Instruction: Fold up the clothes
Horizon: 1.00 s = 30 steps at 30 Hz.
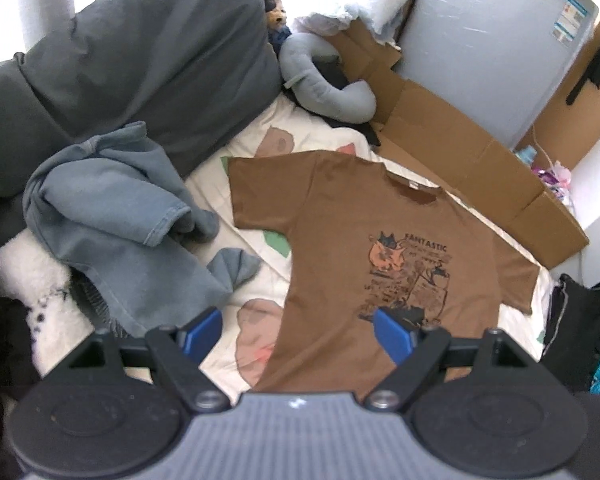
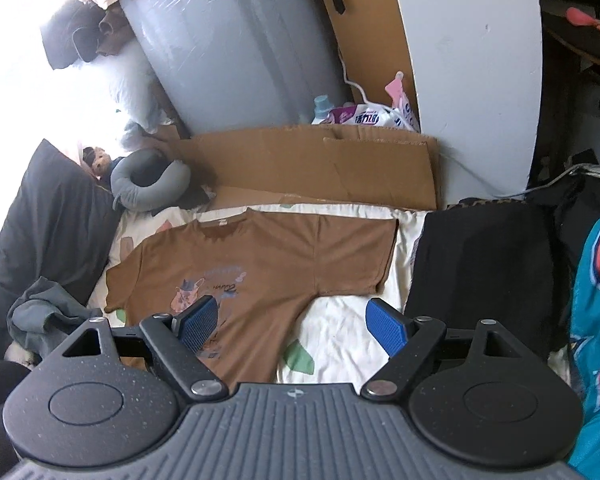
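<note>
A brown T-shirt (image 1: 352, 216) with a cat print lies spread flat, face up, on a cream patterned bed sheet (image 1: 228, 176). The same brown T-shirt (image 2: 260, 252) shows in the right wrist view with both sleeves laid out. My left gripper (image 1: 298, 330) hovers open above the shirt's lower left side, nothing between its blue pads. My right gripper (image 2: 294, 324) is open too, above the shirt's side below its right sleeve, holding nothing.
A crumpled blue-grey garment (image 1: 112, 216) lies left of the shirt, beside a dark grey pillow (image 1: 140, 56). A grey neck pillow (image 1: 320, 80) and flattened cardboard (image 2: 308, 164) sit behind. Black cloth (image 2: 480, 268) and a teal printed fabric (image 2: 596, 320) lie to the right.
</note>
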### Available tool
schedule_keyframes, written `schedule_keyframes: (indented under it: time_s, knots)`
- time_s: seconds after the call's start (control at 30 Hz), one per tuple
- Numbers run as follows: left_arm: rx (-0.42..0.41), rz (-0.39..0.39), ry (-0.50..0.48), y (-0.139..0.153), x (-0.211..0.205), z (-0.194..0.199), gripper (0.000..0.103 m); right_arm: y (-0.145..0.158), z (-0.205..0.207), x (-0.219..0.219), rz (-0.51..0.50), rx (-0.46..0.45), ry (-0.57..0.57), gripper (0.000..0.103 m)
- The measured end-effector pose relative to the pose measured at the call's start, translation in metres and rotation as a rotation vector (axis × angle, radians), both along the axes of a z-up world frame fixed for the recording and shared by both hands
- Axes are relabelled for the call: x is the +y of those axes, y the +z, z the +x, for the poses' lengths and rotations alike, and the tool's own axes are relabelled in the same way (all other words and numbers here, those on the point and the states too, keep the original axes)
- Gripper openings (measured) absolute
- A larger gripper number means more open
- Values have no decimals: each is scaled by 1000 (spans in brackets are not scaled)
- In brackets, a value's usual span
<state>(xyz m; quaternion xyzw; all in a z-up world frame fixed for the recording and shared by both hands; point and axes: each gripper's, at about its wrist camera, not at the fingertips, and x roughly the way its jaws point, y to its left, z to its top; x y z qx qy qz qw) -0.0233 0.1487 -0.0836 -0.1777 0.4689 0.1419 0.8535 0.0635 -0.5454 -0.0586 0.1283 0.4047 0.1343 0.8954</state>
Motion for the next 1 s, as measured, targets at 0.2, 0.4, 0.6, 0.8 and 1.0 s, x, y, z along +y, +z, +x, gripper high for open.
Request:
schedule_keyframes:
  time_s: [0.2,0.4,0.6,0.8,1.0]
  knots:
    - [-35,5,-21,-13,-11,-9,85,-23,-11,9,17,-4,-9,86]
    - [-31,-10,-2,-41,-14,-10,85,-53,-21,14,31,14,-27,86]
    - [-18,-25,3,-72,-19,-13,84,-88,-31,18,48,37,-43,85]
    - [-48,-55,94,-93,-21,-17,83,-120,-34,26,69,67,-29,85]
    - [-12,-47,90,-121,-25,-21,81,-157,-35,40,87,96,0,81]
